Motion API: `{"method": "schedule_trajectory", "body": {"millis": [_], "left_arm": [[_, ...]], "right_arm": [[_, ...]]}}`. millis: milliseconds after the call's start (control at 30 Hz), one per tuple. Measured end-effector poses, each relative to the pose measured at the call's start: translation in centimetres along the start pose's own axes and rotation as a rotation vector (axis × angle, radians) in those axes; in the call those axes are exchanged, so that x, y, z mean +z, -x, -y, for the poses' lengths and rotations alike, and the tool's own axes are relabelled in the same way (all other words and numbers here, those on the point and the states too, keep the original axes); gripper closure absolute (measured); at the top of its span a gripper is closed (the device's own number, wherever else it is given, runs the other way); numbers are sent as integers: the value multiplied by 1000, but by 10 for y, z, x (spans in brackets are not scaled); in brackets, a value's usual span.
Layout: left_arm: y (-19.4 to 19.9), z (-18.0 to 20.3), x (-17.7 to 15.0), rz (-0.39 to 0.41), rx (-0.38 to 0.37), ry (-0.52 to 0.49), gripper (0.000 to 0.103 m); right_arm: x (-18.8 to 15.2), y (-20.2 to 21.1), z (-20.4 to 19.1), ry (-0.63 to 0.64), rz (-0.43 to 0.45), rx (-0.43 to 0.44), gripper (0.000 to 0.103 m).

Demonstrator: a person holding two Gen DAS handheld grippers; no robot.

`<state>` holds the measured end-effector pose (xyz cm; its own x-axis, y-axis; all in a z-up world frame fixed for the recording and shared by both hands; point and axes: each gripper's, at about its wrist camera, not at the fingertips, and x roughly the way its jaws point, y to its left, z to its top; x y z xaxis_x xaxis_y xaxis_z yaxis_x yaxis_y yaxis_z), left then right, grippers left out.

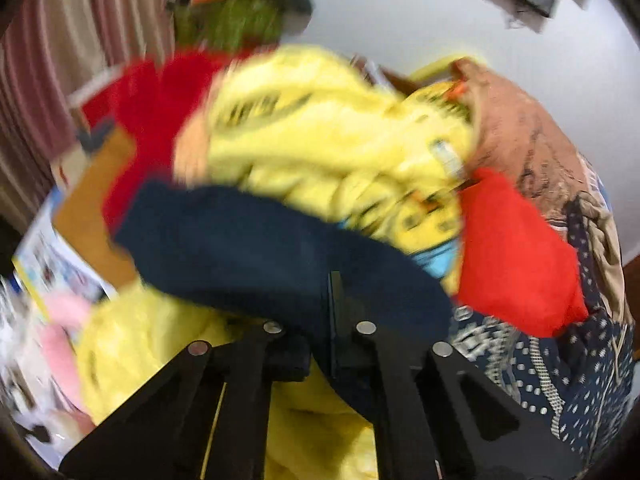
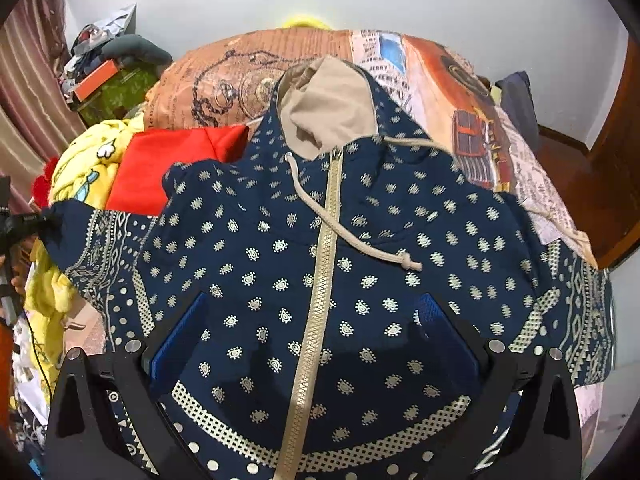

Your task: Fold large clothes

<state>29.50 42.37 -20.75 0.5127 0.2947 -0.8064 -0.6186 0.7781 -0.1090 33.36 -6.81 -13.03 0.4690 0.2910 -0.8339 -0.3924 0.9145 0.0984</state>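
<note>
A navy patterned zip hoodie (image 2: 360, 248) with a beige hood and drawstring lies spread face up on the bed. My right gripper (image 2: 316, 320) is open and hovers low over its lower front, blue pads on either side of the zipper. My left gripper (image 1: 320, 304) is shut on the hoodie's navy sleeve (image 1: 256, 248), holding it up over the clothes pile; this view is motion-blurred. The hoodie's body shows at the right of the left wrist view (image 1: 580, 360).
A pile of yellow printed cloth (image 1: 320, 140), a red garment (image 1: 152, 112) and an orange-red one (image 2: 168, 164) lie left of the hoodie. The bed has a printed orange cover (image 2: 248, 76). Clutter stands by the curtain (image 2: 108, 80). A wooden door (image 2: 616, 152) is at right.
</note>
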Motion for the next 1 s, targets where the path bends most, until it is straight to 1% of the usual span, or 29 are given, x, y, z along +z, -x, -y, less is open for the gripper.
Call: {"method": "schedule_trajectory", "body": {"millis": [100, 267, 400, 467, 533, 600, 667, 800, 900, 1000], "left_arm": [[42, 26, 10, 92, -33, -53, 99], [119, 98, 25, 248, -144, -154, 100], [159, 160, 29, 292, -272, -197, 100], [172, 190, 26, 306, -311, -223, 100], [180, 220, 17, 302, -359, -250, 101], [183, 253, 7, 289, -381, -282, 101], [180, 286, -7, 259, -399, -318, 101], [158, 342, -45, 144, -462, -389, 101], [144, 374, -78, 74, -475, -459, 101], [123, 403, -116, -16, -480, -541, 101]], "right_arm": [[0, 10, 2, 6, 21, -4, 0], [-2, 28, 13, -5, 54, 3, 0], [-4, 41, 23, -18, 76, 10, 0], [-5, 47, 33, -31, 83, 15, 0], [-6, 52, 39, -38, 91, 18, 0], [-8, 57, 45, -39, 99, 16, 0], [-10, 60, 51, -41, 104, 12, 0], [-17, 63, 67, -53, 100, 7, 0], [-25, 63, 80, -64, 86, -4, 0], [-34, 59, 94, -79, 67, -17, 0]]}}
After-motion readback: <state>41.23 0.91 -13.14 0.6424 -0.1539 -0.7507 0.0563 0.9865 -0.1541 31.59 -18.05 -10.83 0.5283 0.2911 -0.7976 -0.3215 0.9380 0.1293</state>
